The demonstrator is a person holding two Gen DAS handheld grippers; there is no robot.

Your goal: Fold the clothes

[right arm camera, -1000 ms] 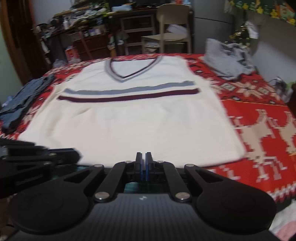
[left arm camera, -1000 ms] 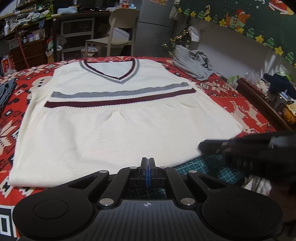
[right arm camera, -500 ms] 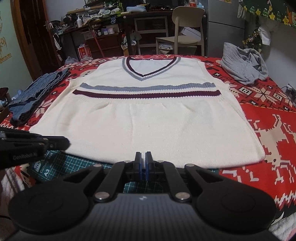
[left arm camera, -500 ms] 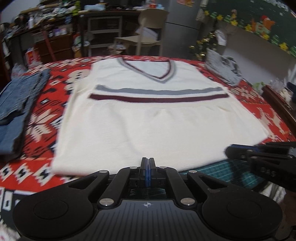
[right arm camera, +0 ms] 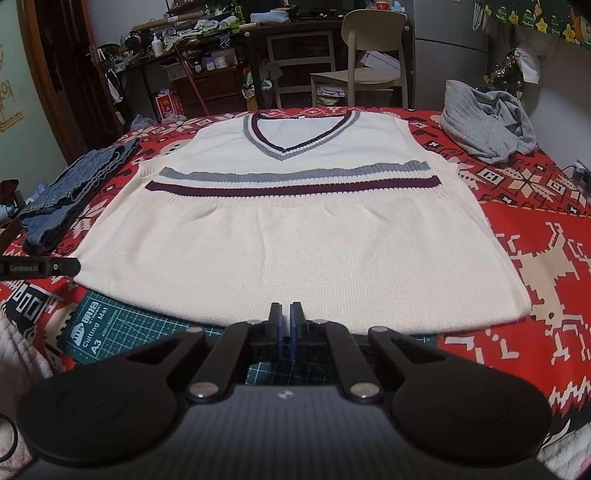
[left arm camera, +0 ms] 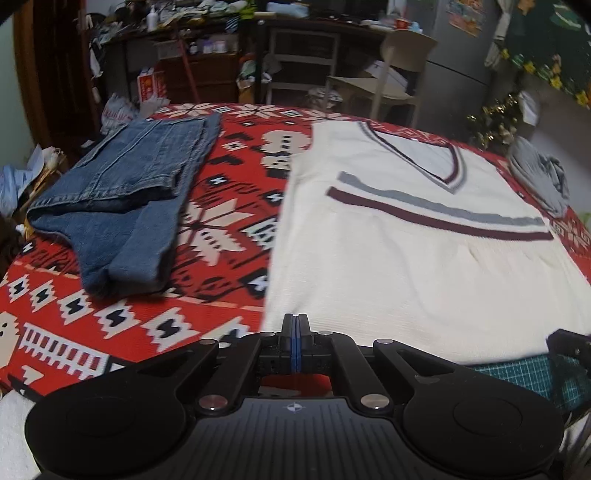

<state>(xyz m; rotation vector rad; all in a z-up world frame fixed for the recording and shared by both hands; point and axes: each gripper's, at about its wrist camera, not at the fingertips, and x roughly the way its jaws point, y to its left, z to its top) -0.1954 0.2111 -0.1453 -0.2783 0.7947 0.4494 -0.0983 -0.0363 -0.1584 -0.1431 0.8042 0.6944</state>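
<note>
Cluttered home room: chair [right arm camera: 373, 48], crowded desk [right arm camera: 236, 33], Christmas-patterned tablecloth [right arm camera: 535, 206].

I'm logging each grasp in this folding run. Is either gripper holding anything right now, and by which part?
Nothing is held. The left gripper and right gripper are both shut and empty, short of the near hem of the cream knitted V-neck vest.

Vest [right arm camera: 295, 236] flat on blanket [right arm camera: 535, 229]; jeans [right arm camera: 70, 184] left, sweater [right arm camera: 484, 122] behind-right.

Left gripper [left arm camera: 294, 321] jaws pressed together, nothing between them, angled downward, its tip also showing at the left edge of the right wrist view, right gripper [right arm camera: 285, 310] jaws closed, empty, angled downward, both low
</note>
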